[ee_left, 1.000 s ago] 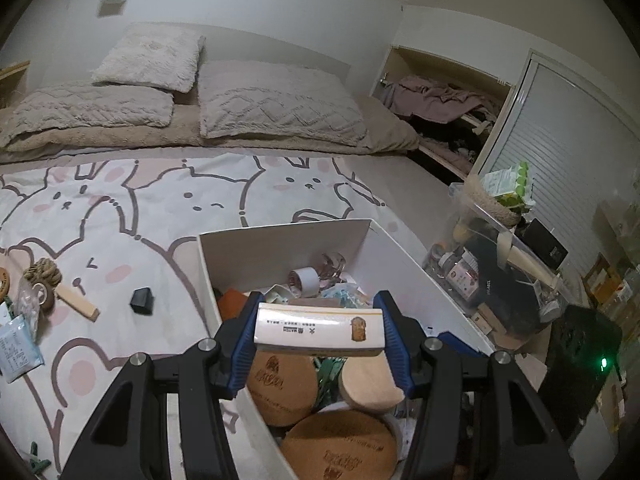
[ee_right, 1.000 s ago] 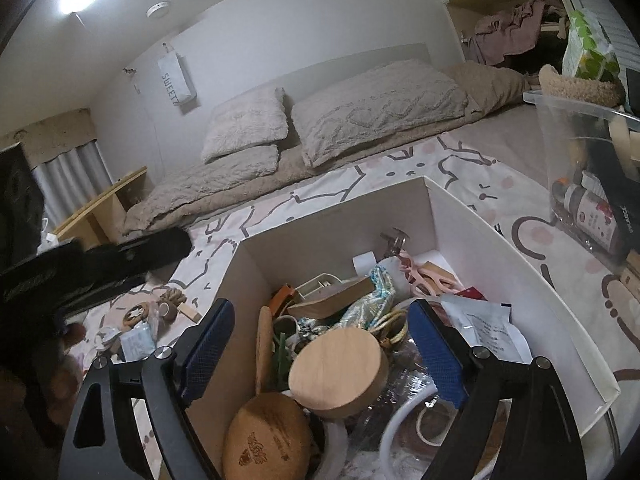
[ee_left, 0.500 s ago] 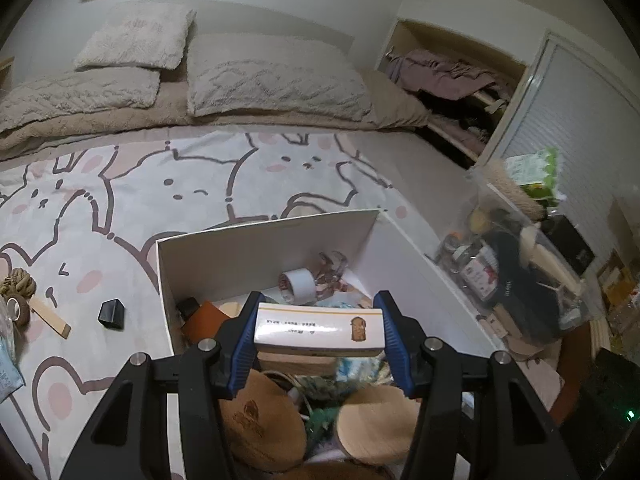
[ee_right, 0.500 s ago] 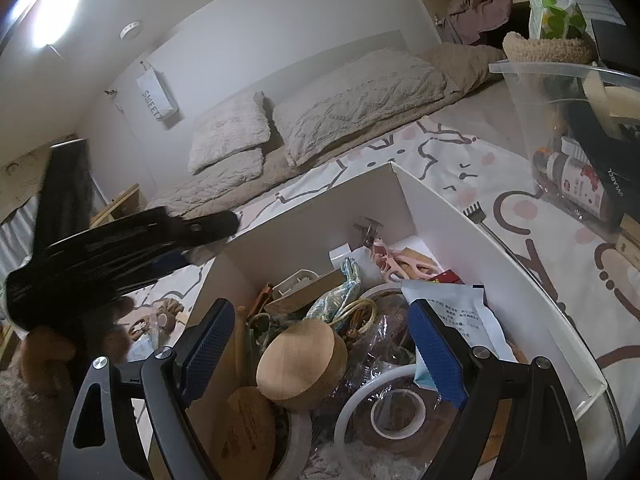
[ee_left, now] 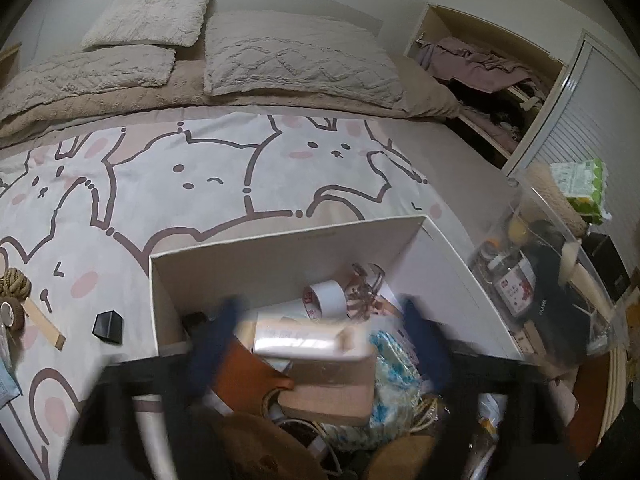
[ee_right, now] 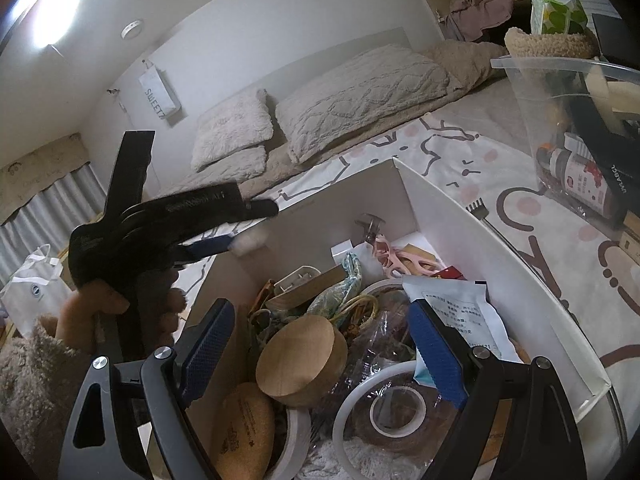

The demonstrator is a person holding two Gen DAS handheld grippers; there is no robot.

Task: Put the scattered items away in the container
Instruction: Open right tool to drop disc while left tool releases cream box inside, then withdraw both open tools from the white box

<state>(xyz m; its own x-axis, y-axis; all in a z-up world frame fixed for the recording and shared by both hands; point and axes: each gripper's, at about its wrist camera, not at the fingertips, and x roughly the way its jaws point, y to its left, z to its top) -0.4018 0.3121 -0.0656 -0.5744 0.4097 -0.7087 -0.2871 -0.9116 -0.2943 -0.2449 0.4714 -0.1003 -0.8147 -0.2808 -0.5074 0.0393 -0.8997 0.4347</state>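
Both fisheye views look steeply down, from close above, into the open white cardboard box (ee_left: 280,264) (ee_right: 460,216) on the bed. The left wrist view faces across the box toward the beige quilted pillows (ee_left: 296,60) beyond it. The right wrist view, nearer the box's other side, shares those pillows (ee_right: 360,92) and the box's contents.

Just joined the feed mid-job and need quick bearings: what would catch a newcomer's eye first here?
The crammed white box on the bunny-print bedspread, heaped with tape rolls, wooden lids and packets. Above that heap, the left hand-held gripper has just been opening, with a blurred white carton between its blue pads. To the box's left, a small black cube and a wooden stick lie on the bedspread.
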